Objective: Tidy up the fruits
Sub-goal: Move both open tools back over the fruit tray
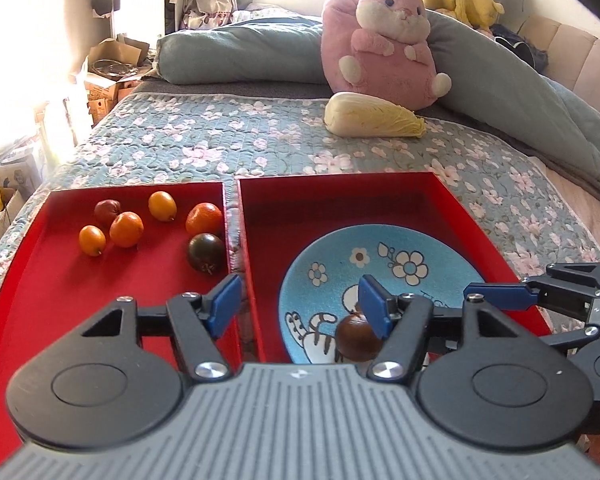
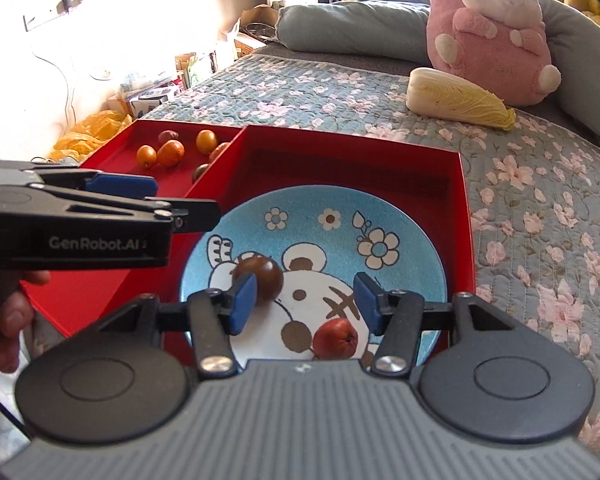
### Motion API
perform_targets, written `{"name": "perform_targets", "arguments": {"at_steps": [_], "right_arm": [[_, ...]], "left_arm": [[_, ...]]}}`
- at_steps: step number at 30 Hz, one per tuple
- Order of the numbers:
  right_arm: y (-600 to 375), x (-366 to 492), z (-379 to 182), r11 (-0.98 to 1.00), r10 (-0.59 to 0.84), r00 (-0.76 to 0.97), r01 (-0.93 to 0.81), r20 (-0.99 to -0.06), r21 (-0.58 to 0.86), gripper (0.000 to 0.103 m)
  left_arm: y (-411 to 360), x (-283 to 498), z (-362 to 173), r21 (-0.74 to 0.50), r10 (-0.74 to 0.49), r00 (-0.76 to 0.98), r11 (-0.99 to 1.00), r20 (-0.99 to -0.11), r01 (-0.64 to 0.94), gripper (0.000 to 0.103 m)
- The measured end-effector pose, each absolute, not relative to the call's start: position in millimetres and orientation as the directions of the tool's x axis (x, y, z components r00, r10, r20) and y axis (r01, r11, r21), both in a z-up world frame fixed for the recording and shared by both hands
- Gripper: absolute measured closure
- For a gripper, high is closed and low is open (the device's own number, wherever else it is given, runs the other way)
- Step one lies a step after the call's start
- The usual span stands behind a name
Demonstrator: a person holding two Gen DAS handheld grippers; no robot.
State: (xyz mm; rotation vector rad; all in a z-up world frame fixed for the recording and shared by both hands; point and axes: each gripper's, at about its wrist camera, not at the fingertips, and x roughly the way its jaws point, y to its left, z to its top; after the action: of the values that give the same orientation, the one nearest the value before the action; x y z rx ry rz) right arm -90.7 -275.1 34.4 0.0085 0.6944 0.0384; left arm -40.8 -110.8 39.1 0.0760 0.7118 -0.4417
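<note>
Two red trays sit side by side on the bed (image 1: 260,132); the left tray (image 1: 40,280), left of centre in the left wrist view, holds six small fruits (orange ones and darker ones); the right tray (image 2: 466,208) carries a blue plate (image 2: 412,236) with a cartoon tiger. On the plate lie a brown fruit (image 2: 266,276) and a red fruit (image 2: 336,338); the left gripper (image 1: 300,308) is spread, pinching nothing; the right gripper (image 2: 304,302) is spread too, the red fruit lying low between its fingers, untouched.
</note>
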Motion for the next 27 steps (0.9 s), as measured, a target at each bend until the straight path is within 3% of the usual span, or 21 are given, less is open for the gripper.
{"name": "perform_targets", "arguments": {"at_steps": [27], "right_arm": [[-179, -4, 65, 0.963, 0.17, 0.782, -0.26, -0.599, -0.066, 0.048]], "left_arm": [[5, 40, 23, -0.024, -0.134, 0.728, 0.987, -0.672, 0.16, 0.033]]}}
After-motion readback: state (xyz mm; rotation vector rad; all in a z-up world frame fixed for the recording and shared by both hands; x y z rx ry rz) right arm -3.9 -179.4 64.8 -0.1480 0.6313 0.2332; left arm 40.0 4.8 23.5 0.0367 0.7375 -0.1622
